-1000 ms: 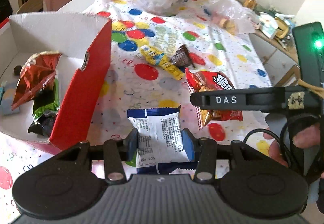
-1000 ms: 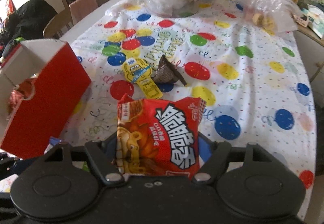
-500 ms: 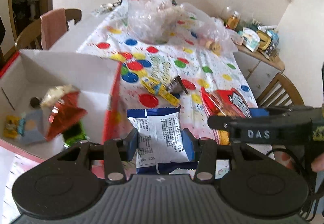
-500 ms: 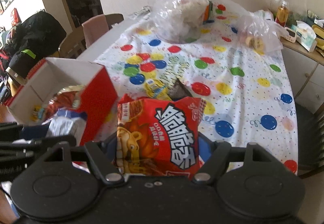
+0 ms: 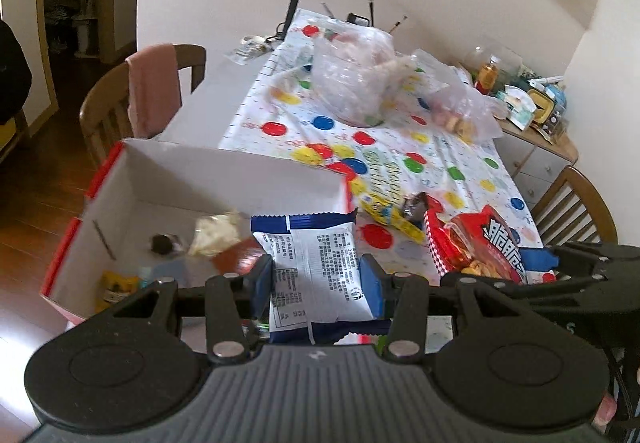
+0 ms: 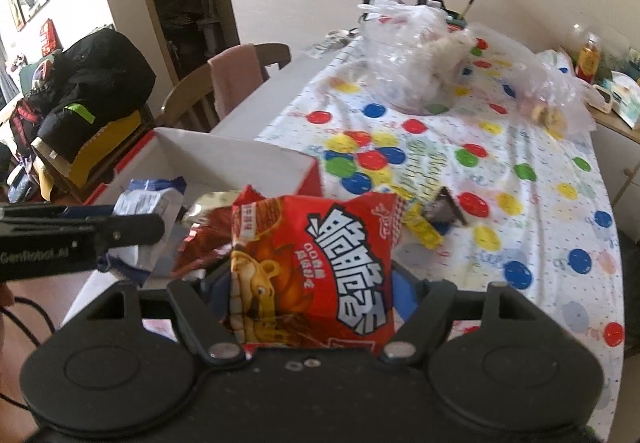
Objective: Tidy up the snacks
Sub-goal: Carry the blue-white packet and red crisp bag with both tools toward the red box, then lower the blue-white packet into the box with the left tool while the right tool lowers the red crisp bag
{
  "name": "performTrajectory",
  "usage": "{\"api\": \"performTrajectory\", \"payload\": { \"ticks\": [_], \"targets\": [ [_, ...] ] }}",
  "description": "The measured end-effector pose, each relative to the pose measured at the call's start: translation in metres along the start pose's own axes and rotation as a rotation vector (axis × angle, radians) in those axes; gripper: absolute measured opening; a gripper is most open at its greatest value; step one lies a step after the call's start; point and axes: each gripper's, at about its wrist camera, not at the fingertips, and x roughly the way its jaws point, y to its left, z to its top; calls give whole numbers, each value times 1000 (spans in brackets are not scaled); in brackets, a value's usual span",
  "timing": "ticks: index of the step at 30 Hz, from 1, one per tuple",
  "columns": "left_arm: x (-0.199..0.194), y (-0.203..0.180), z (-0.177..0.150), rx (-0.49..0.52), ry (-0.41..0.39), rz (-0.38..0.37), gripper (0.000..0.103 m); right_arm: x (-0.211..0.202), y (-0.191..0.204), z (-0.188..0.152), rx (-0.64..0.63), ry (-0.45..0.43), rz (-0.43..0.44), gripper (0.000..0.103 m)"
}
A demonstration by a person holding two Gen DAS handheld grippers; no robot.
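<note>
Polka-dot tablecloth behind glossy red snack packet, white lettering.

Both tools, left and right, seemingly clamped, angled downward.

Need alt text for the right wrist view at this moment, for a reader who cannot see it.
The right gripper holds a red snack packet above a table with a polka-dot cloth. To the left, the left gripper carries a blue and white packet by an open red box; a yellow wrapper lies beyond.
</note>
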Motion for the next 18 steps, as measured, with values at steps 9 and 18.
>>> {"api": "performTrajectory", "payload": {
  "ticks": [9, 18],
  "targets": [
    [8, 68, 11, -7, 20, 40, 46, 35, 55, 7, -22, 40, 1, 75],
    [43, 126, 17, -1, 98, 87, 46, 87, 86, 19, -39, 92, -39, 76]
  ]
}}
